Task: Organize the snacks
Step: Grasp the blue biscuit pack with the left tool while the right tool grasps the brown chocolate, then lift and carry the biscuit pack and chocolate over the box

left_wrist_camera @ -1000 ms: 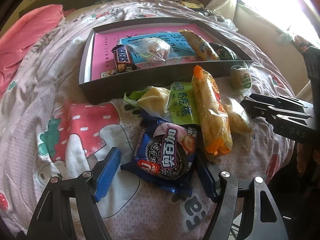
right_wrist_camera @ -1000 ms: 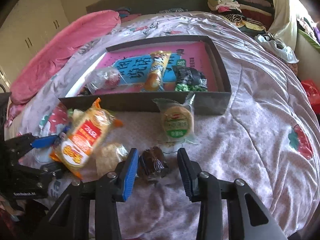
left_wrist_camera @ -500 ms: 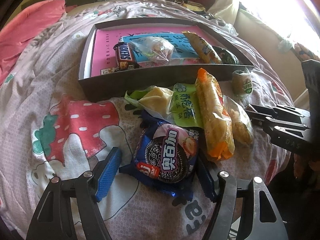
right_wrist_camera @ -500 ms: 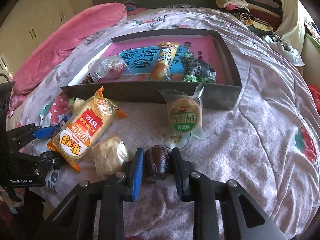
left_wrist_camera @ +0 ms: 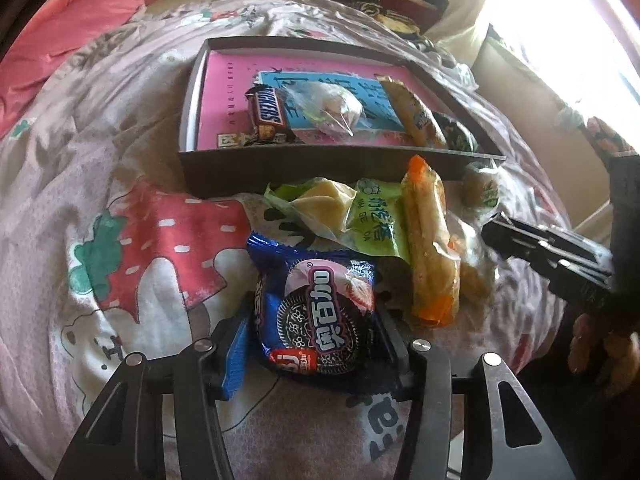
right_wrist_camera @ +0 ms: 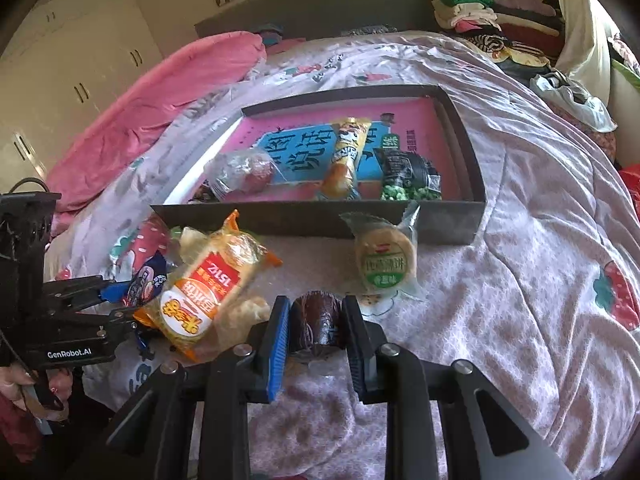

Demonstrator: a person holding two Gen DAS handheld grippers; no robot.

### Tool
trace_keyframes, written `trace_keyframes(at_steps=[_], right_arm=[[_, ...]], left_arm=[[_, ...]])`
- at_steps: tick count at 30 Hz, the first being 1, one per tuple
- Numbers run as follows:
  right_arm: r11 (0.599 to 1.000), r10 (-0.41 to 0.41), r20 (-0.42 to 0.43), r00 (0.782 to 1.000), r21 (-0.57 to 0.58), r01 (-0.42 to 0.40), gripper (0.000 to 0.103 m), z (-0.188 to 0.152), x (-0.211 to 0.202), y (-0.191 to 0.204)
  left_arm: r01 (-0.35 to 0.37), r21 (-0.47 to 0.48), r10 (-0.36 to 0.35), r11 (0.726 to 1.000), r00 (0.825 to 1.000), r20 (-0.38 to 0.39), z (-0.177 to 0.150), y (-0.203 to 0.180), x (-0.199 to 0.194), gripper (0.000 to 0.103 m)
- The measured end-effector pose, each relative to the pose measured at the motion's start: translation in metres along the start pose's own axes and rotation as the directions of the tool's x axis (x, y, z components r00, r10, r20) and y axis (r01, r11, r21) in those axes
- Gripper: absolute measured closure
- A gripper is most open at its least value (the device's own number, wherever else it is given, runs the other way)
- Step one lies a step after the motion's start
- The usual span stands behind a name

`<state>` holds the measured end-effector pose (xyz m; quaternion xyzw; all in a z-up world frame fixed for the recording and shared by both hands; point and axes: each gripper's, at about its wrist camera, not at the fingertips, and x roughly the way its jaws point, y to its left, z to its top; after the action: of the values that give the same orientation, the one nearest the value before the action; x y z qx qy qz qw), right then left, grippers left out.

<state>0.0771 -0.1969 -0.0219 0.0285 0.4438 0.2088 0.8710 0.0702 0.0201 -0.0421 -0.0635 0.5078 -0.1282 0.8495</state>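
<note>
Oreo packet (left_wrist_camera: 320, 316): lying on the quilt in front of the box, squeezed from both sides by the left gripper (left_wrist_camera: 316, 336), whose jaws have just been closing onto it.
Dark brown wrapped snack (right_wrist_camera: 316, 324): sitting on the quilt, pinched narrowly between the blue pads of the right gripper (right_wrist_camera: 316, 332), whose jaws have just been closing on it.
Dark shallow box (right_wrist_camera: 460, 222): resting open on the bed beyond the loose snacks, a pink and blue book (left_wrist_camera: 232, 96) lining its floor.
In the box: a Snickers bar (left_wrist_camera: 267, 114), a clear bag with a round item (left_wrist_camera: 332, 106), a long yellow stick packet (right_wrist_camera: 346, 156) and a black pack of green peas (right_wrist_camera: 408, 178), all lying on the book.
Outside the box: an orange rice-cracker pack (right_wrist_camera: 204, 292) and a green packet (left_wrist_camera: 374, 216) overlapping just beyond the Oreo packet; a round green-labelled biscuit (right_wrist_camera: 384, 264) leaning near the box's front wall.
Edges: the box's near wall is standing between the loose snacks and the box floor.
Open room: bare floral quilt (right_wrist_camera: 540, 280) is spreading to the right of the box and biscuit; the strawberry-print patch (left_wrist_camera: 160, 240) left of the Oreo packet is lying uncovered.
Surroundings: a pink blanket (right_wrist_camera: 160, 96) is bunching at the bed's far left.
</note>
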Motion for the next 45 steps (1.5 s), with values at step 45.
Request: trace_keyframes(at_steps=[45], right_arm=[[0.997, -0.014, 0.192, 0.981, 0.074, 0.0, 0.076, 0.02, -0.037, -0.026]], left_arm=[[-0.032, -0.068, 0.042, 0.997, 0.985, 0.165, 0.034, 0.017, -0.057, 0.049]])
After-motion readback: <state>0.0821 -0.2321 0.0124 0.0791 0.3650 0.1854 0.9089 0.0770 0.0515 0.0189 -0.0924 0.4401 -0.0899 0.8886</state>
